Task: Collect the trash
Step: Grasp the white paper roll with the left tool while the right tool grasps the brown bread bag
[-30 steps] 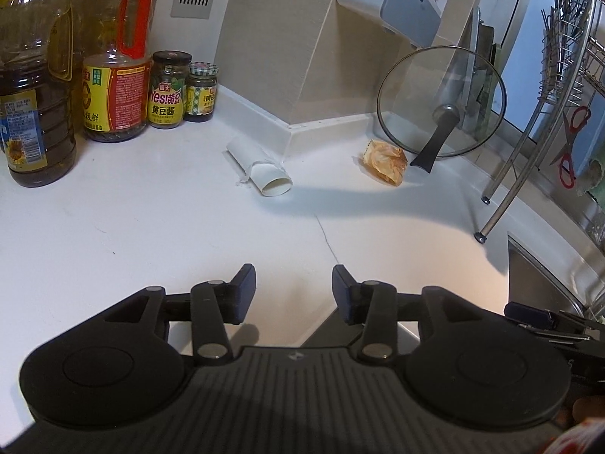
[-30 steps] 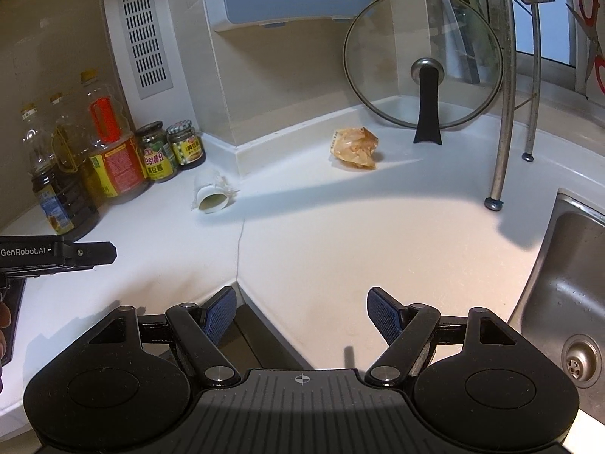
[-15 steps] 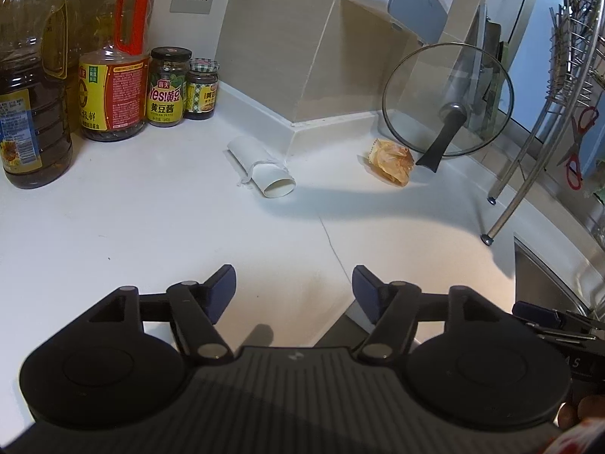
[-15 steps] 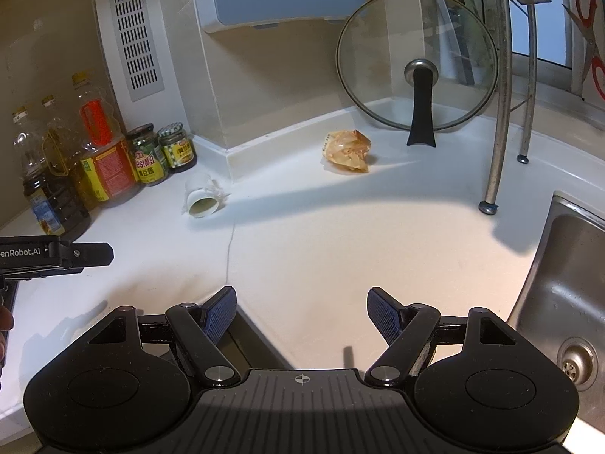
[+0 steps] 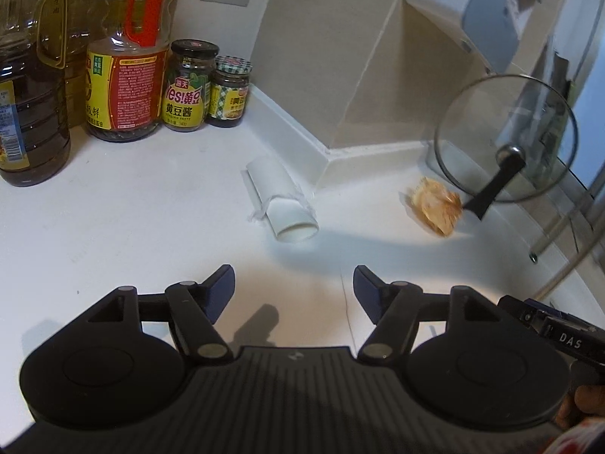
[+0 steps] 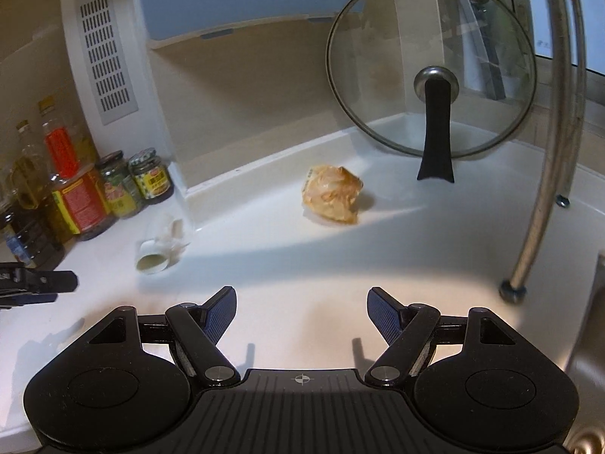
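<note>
The left gripper (image 5: 293,283) stood wide and empty at the frame's bottom; the crushed paper cup (image 5: 281,204) lay just above it, long axis running upper left. The right gripper (image 6: 301,310), equally wide, faced the crumpled wrapper (image 6: 332,193) at centre, with a glass lid (image 6: 431,64) propped behind.

Black ribbed tongs (image 5: 294,287) with blue-padded fingers (image 6: 221,312), silver screws.

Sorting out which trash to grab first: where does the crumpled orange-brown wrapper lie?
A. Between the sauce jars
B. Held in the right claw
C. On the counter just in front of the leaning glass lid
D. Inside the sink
C: the crumpled wrapper sits on the white counter in front of the glass lid, clear of both claws.
</note>
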Tool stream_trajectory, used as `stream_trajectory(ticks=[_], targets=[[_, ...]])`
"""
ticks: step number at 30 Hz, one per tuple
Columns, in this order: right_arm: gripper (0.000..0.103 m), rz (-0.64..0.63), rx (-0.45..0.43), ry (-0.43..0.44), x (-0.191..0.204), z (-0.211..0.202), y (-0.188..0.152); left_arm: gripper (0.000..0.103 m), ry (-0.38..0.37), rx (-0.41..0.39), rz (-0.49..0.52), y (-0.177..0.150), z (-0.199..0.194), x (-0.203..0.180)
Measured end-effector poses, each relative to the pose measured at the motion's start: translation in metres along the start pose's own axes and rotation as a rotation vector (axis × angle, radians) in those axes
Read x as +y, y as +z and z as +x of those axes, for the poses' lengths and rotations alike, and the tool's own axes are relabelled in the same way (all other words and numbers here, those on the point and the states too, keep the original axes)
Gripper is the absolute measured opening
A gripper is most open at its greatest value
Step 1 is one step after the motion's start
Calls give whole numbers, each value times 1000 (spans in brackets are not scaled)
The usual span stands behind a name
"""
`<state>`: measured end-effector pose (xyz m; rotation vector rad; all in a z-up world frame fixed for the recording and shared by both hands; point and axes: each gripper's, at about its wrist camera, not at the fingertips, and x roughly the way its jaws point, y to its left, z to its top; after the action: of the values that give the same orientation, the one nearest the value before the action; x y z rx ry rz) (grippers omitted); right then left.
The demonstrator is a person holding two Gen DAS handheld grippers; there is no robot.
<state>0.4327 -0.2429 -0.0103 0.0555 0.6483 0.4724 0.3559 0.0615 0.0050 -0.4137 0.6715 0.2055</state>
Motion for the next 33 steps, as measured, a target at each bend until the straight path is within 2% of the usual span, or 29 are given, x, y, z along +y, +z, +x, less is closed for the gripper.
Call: stream_trajectory(ticks=[7,16,21,29,33], targets=[[76,11,-9,17,-42,50,29,66,72,-14,12,20,32,-12],[76,-1,-13,37,-67,102,62,66,119,-16,89,42,74,-27],[76,-10,-10,39,-73,118,69,67,150,12,100,53,101,-29],[76,5,6,34,-78,129,71,67,214,83,57,63,143,-28],[76,10,16,27,-79,132,68,65,219,102,51,65,156,-31]])
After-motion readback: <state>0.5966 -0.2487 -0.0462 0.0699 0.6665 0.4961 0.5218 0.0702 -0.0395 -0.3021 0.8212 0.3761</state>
